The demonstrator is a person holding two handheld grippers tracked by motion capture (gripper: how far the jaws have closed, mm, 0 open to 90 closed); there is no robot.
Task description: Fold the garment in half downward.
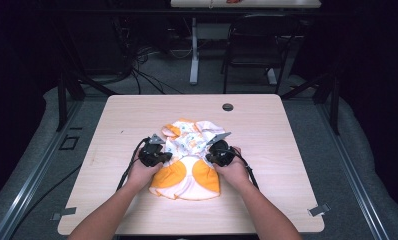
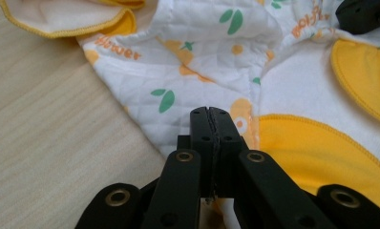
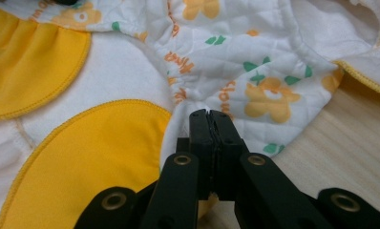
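In the high view, the left gripper [image 1: 156,155] sits just left of centre of the frame and the right gripper [image 1: 218,154] just right of centre, each in one of the person's hands, whose forearms come in from the bottom edge. Between and under them lies a small garment [image 1: 189,157] of white quilted cloth printed with orange flowers and green leaves, with plain yellow panels along its lower part. It lies crumpled in the middle of the light wooden table [image 1: 267,130].

In the left gripper view the left gripper [image 2: 210,112] has its two black jaws pressed flat together at lower centre of the frame, with no gap between the tips. The tips lie over the garment [image 2: 212,57] where the quilted cloth meets a yellow panel; whether a fold of cloth is pinched between them cannot be told. The bare table [image 2: 49,143] fills the left of that frame, and part of the other gripper shows at the upper right corner.

In the right gripper view the right gripper [image 3: 210,113] likewise has its jaws closed tight at lower centre, the tips at the edge of the quilted cloth of the garment [image 3: 255,57], with a yellow panel to the lower left and table [image 3: 350,138] at right. Whether it grips cloth cannot be told either.

A dark round grommet [image 1: 227,107] sits in the table near its far edge.
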